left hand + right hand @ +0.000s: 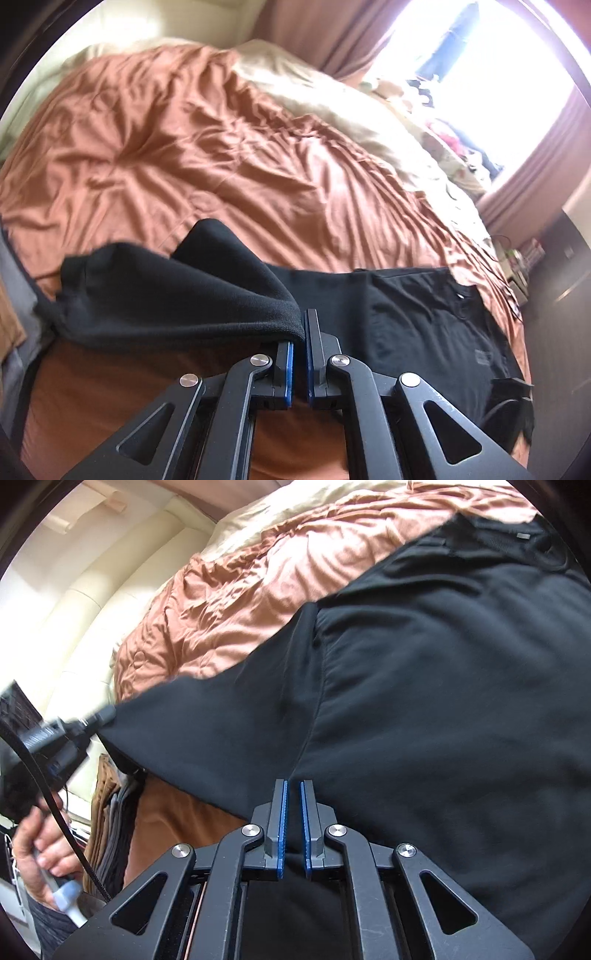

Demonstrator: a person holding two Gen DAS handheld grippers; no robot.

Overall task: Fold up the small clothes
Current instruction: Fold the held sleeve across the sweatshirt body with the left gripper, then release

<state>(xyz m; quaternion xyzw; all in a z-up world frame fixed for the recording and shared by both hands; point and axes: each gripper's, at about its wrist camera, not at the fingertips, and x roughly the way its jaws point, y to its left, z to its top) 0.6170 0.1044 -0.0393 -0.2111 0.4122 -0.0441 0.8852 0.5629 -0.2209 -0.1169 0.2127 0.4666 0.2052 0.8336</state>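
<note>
A black garment [406,314] lies spread on the orange bedspread [184,147]. My left gripper [301,325] is shut on one corner, and the lifted fabric drapes over its left finger. The right wrist view shows the same black garment [443,701] filling the frame, with a crease running into the narrow gap of my right gripper [293,784], which is shut on it. At the far left of that view the left gripper [105,714] pulls its corner taut, held by a hand [40,849].
A cream blanket [332,110] covers the far side of the bed below a bright window [480,74]. Clutter [461,136] lies along the window side. A stack of folded brown and grey clothes [110,812] sits beside the cream padded headboard [92,609]. Dark furniture [561,295] stands at right.
</note>
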